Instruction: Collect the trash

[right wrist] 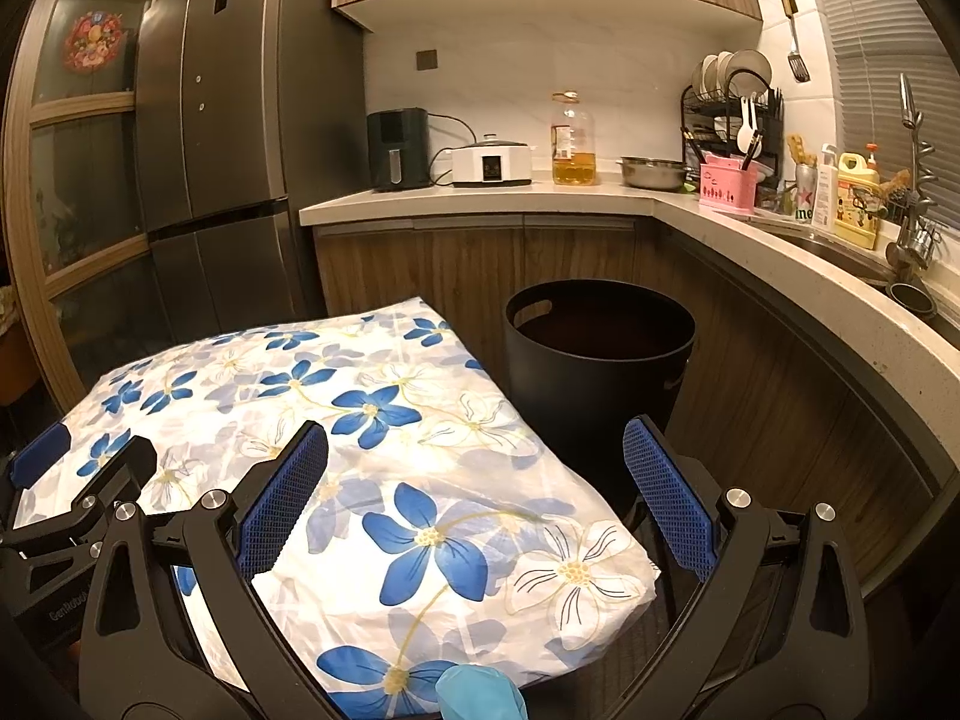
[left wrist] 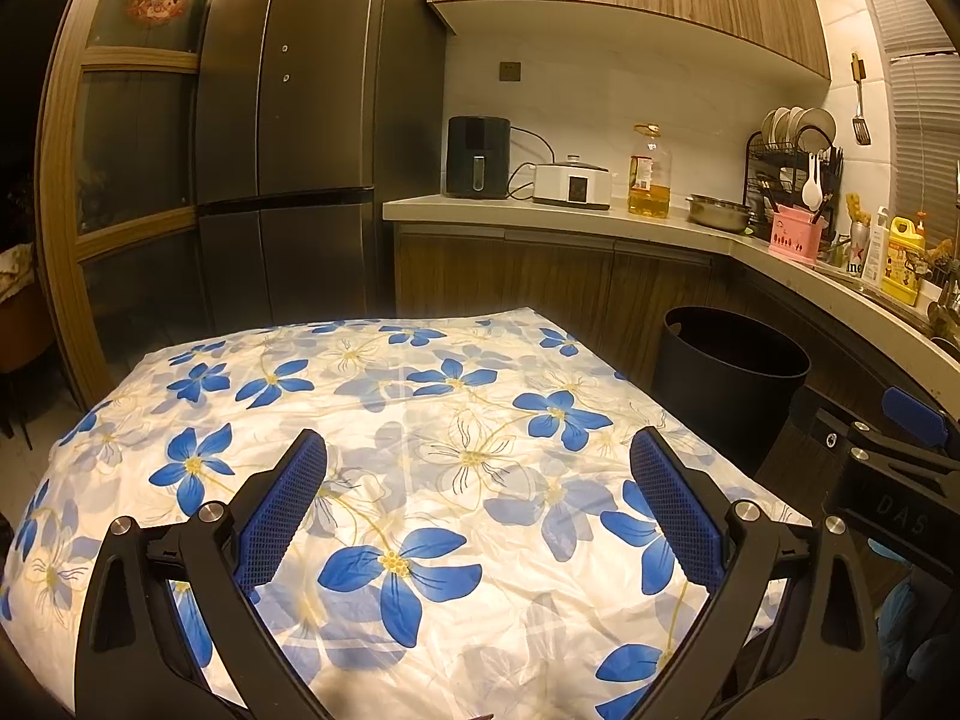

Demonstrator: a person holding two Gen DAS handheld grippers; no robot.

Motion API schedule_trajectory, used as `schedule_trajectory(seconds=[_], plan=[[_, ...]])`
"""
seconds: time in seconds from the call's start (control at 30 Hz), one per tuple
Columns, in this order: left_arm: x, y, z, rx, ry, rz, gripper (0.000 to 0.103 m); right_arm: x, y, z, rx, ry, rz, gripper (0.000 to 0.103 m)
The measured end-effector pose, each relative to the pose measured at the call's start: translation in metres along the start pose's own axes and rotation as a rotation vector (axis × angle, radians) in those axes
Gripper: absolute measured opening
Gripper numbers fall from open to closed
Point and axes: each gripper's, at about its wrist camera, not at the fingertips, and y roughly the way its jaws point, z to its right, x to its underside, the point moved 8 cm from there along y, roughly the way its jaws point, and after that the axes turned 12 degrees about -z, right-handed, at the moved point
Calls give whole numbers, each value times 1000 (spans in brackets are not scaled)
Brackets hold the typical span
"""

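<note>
I hold both left gripper point(left wrist: 478, 468) and right gripper point(right wrist: 476, 459) wide, empty, above flowered cloth point(left wrist: 384, 420), bin point(right wrist: 600, 354) beside, probably scanning for trash.

a home kitchen: fridge point(left wrist: 288, 120), dish rack point(right wrist: 729, 102), sink faucet point(right wrist: 912, 138).

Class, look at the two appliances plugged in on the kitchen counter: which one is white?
The low, wide cooker with a lid and front display is white. The air fryer to its left, nearer the fridge, is tall and black.
</note>
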Motion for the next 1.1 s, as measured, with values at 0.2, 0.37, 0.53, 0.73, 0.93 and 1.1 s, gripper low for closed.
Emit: schedule_trajectory(seconds=[0.2, 0.37, 0.53, 0.73, 0.93, 1.1], plan=[[1, 0, 0, -1, -1, -1, 97, 0, 0, 0, 0, 0, -2, 98], [1, 0, 1, 0, 0, -1, 97, 0, 1, 1, 0, 3, -4, 98], [1, 1, 1, -1, -1, -1, 97, 0, 2, 1, -1, 3, -5, 98], [1, 0, 1, -1, 2, -2, 97, 0, 1, 2, 0, 3, -4, 98], [2, 0, 1, -3, 1, -3, 97, 1, 2, 2, 0, 5, -4, 98], [2, 0, 1, -6, 8, -2, 97, 1, 2, 2, 0, 5, -5, 98]])
